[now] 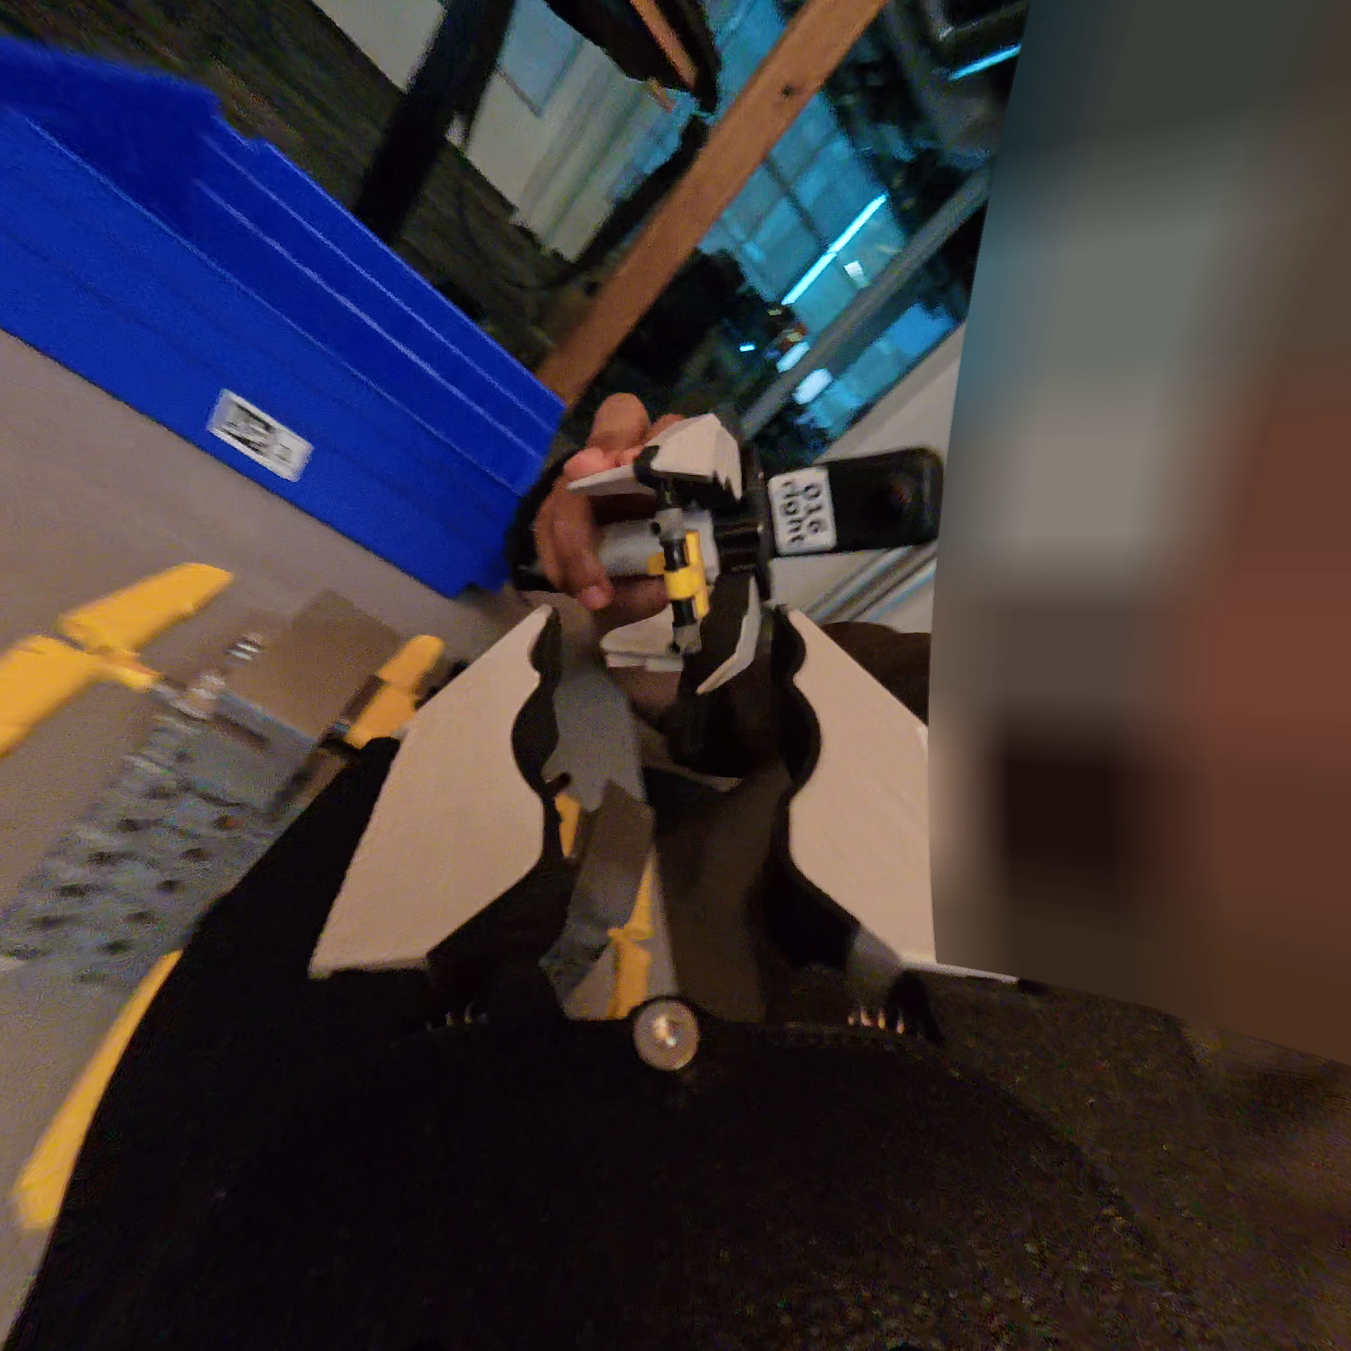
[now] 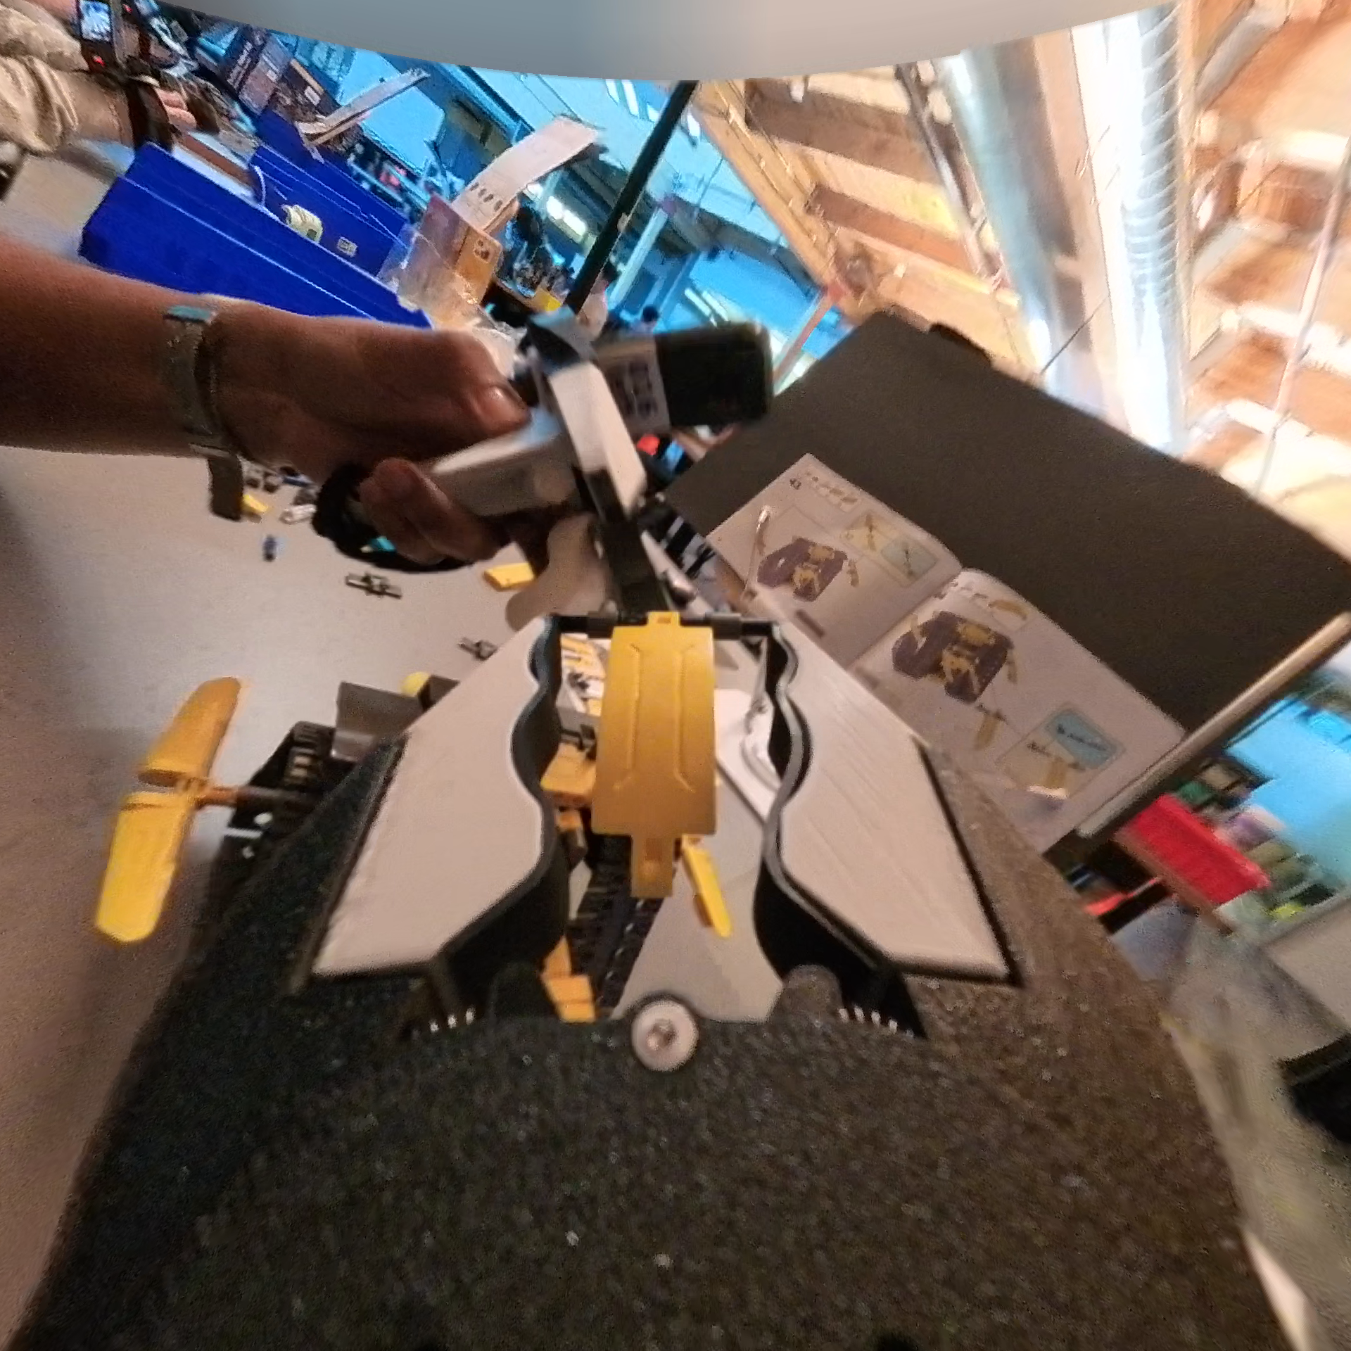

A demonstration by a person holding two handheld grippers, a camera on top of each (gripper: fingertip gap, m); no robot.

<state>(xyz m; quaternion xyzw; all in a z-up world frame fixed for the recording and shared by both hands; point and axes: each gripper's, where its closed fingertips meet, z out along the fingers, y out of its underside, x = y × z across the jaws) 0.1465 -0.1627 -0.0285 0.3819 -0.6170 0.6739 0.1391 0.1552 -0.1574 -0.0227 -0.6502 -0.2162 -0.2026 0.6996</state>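
Note:
My right gripper [image 2: 658, 625] is shut on a thin black axle [image 2: 731, 621] that spans its fingertips. A yellow panel [image 2: 654, 731] hangs from the axle between the fingers. In the left wrist view the right gripper [image 1: 694, 563] faces me and holds this small yellow and black assembly [image 1: 683, 577]. My left gripper [image 1: 669, 629] has its jaws wide apart, just in front of the right gripper. A grey and yellow part [image 1: 592, 738] shows beside its left pad; contact is unclear. A hand holds the left gripper [image 2: 592, 585] above the yellow panel. A black and grey brick model [image 2: 307, 753] with a yellow propeller [image 2: 168, 804] lies on the table below.
An open instruction booklet [image 2: 914, 636] leans on a black board [image 2: 1023, 475] at the right. Blue bins [image 1: 256, 307] stand at the table's far side. Small loose parts [image 2: 373, 583] lie on the grey table [image 2: 110, 621]. The yellow propeller [image 1: 110, 643] also shows at left. The yellow propeller [image 1: 110, 643] sits 12 cm or so from the ends of my left fingers.

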